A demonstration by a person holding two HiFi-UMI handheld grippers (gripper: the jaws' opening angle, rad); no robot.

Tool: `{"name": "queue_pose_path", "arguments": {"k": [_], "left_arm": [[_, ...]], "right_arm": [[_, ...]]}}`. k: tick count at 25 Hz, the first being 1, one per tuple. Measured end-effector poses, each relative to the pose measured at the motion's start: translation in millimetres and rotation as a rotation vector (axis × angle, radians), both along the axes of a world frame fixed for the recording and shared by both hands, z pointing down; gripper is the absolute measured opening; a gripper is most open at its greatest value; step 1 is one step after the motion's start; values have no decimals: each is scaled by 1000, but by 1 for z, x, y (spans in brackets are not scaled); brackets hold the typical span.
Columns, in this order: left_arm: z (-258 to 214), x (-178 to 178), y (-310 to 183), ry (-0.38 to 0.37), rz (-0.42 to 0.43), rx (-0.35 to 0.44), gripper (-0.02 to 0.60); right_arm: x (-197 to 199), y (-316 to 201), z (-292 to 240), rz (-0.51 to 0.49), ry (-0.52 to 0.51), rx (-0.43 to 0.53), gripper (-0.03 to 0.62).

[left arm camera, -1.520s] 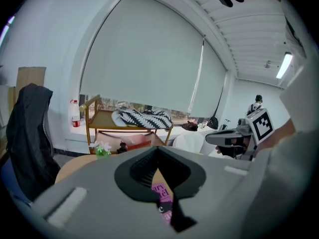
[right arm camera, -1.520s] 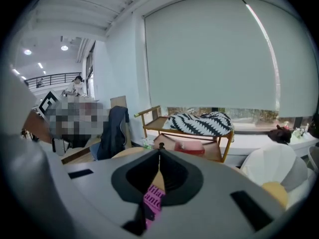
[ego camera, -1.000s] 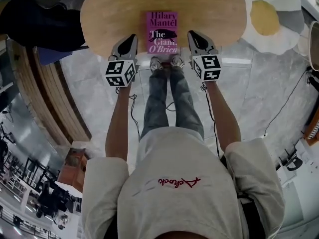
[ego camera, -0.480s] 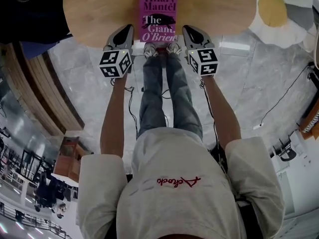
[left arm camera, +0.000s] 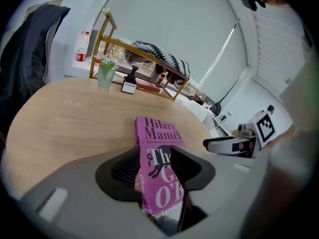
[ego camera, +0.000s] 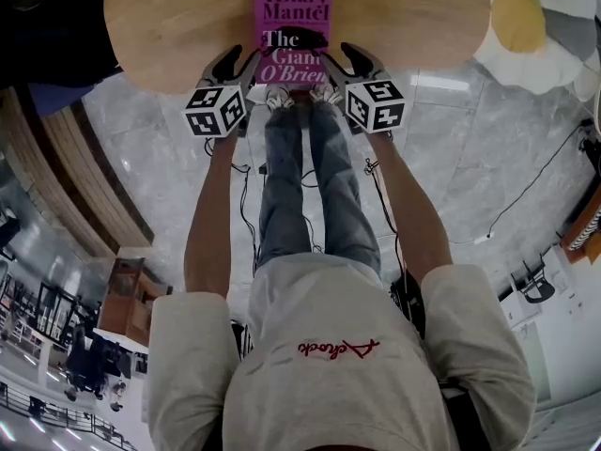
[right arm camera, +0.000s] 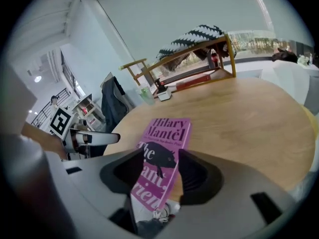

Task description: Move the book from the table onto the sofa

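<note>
Head view shows the purple paperback book point(ego camera: 293, 26) lying at the near edge of the oval wooden surface point(ego camera: 169, 22). The left tool point(ego camera: 235, 64) and right tool point(ego camera: 355, 61), jaws spread, each straddle one near corner.

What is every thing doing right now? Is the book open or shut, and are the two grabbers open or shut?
book: closed, lying flat with its cover up, at the near edge of the table.
left gripper: jaws apart, the book showing between them.
right gripper: jaws apart, the book showing between them.
green cup: standing upright at the table's far side.
</note>
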State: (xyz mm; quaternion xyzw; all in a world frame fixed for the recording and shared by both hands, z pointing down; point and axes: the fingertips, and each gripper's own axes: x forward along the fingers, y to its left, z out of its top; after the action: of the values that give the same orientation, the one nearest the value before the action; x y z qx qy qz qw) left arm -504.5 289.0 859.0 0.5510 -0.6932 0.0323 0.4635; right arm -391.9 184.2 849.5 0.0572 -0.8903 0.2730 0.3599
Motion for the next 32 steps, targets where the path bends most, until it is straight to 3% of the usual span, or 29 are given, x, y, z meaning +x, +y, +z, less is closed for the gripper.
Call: {"name": "queue_pose_path", "arguments": {"k": [6,11,19,32], "left_arm": [[34,11,-8,65,16,-29,233],[54,12,-10,77,10,-58,277],[71,19,-14,121,28,-64,284],[70,30,-16,66,52,-75,266]], "right_arm": [[-8,-3,32,7,33,-55,240],[-13,-1,53,8,59,-89,268],[-27,3,68,33,72,-97,270],[-24,12,72,29,113,-66,264]]}}
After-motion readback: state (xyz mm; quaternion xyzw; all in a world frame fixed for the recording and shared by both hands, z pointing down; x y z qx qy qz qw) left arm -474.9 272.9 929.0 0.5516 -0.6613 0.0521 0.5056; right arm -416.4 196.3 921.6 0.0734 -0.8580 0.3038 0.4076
